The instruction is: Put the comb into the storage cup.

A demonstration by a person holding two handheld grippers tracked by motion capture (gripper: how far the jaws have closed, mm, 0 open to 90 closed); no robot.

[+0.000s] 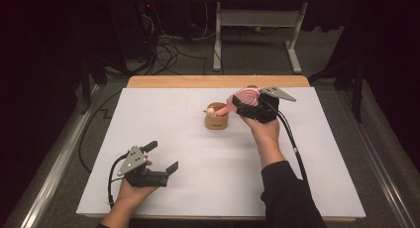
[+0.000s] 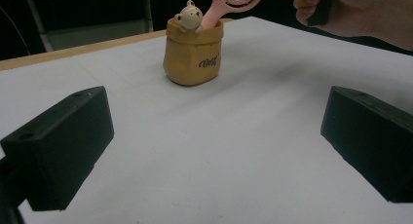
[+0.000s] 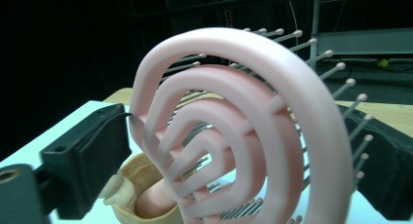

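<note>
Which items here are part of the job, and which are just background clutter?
In the job:
- pink hairbrush, head clamped in the right gripper, handle down in the holder
- tan bear holder on the white table

Not in the job:
- left gripper, open, resting apart from the holder
- cables on the floor
- grey stand behind the table

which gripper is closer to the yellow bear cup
Right. The right gripper is beside the cup, clamping the pink brush; the left gripper rests open, far nearer the person.

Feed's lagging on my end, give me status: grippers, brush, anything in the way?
Right gripper shut on pink hairbrush, handle down in tan holder. Left gripper open, low on white table, holding nothing. Nothing in the way.
</note>
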